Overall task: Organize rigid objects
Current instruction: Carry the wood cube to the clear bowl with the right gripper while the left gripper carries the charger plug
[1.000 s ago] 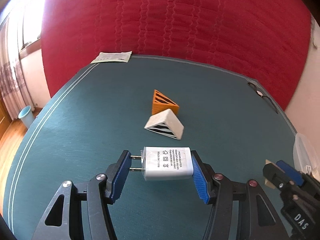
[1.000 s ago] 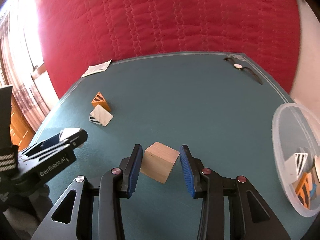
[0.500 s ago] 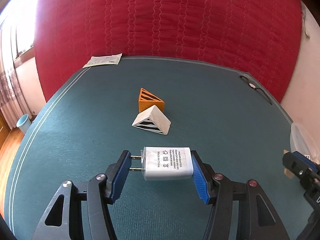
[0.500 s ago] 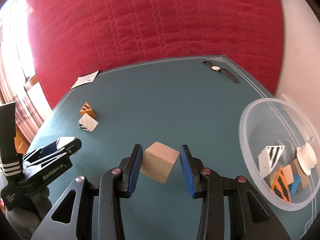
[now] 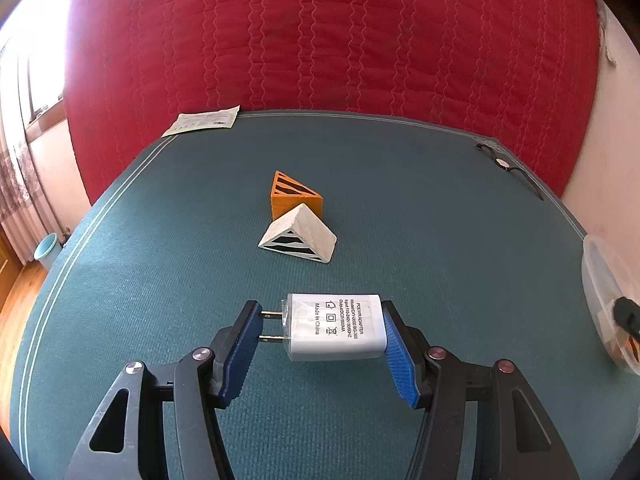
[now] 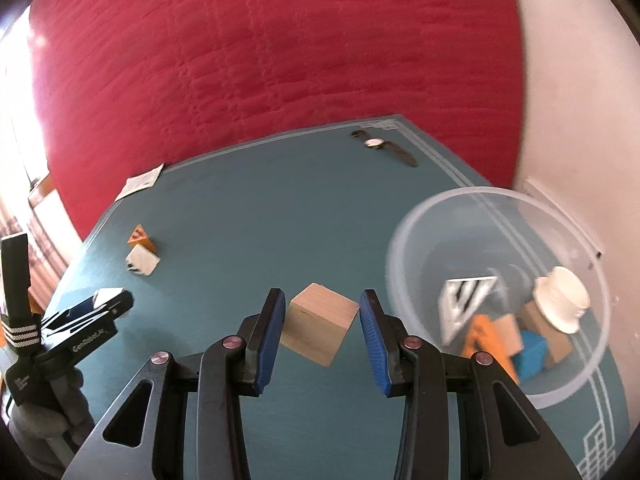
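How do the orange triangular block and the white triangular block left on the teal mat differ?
Colour: the orange triangular prism block is orange, and the white triangular prism block is white. Place: in the left wrist view the orange one sits farther away, and the white one lies nearer the camera, partly covering it. Pose: the orange one's striped triangular face tilts upward, while the white one's faces the camera. Both carry black stripes and rest on the teal mat.

Paper leaflet [image 5: 202,123] and wristwatch [image 6: 382,147] at the table's [image 5: 400,208] far corners, against red quilt [image 5: 320,40].
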`<state>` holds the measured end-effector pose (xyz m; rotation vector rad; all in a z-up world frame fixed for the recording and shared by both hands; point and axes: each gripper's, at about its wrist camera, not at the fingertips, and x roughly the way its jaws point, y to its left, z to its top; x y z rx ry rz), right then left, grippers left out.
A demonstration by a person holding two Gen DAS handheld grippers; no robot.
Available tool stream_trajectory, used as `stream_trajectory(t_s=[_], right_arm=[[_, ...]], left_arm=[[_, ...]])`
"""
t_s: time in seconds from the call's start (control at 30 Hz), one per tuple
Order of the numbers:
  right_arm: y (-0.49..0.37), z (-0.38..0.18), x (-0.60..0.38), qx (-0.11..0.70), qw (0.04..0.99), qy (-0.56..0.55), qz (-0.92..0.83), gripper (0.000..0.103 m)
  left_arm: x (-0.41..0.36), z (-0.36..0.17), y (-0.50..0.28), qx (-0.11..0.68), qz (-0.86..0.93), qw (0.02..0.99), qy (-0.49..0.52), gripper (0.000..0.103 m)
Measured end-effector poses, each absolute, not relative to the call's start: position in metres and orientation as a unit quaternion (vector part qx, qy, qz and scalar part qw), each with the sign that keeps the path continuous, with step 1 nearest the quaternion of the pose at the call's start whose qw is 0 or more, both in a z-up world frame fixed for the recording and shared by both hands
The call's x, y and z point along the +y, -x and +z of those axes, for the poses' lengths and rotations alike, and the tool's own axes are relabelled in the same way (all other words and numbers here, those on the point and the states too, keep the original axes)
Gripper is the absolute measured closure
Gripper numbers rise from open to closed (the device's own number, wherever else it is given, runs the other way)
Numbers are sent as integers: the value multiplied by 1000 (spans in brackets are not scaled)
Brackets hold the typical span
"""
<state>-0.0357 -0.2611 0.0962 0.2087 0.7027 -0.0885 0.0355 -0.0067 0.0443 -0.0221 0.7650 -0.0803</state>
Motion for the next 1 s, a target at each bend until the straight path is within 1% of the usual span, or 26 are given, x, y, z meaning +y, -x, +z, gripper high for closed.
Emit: stream_trajectory(t_s=[0.27,0.53,1.0], right_arm=[[56,105,-305,328,933,-112,-98,63],[71,100,-341,328,927,-113,-141,63],[84,92,-375,330,923,-118,-162,63]], left_arm=[[-4,44,-36,370,-31,928,8,41],[0,44,-34,371,-26,928,12,41],[-17,50,-23,385,-51,922,14,41]])
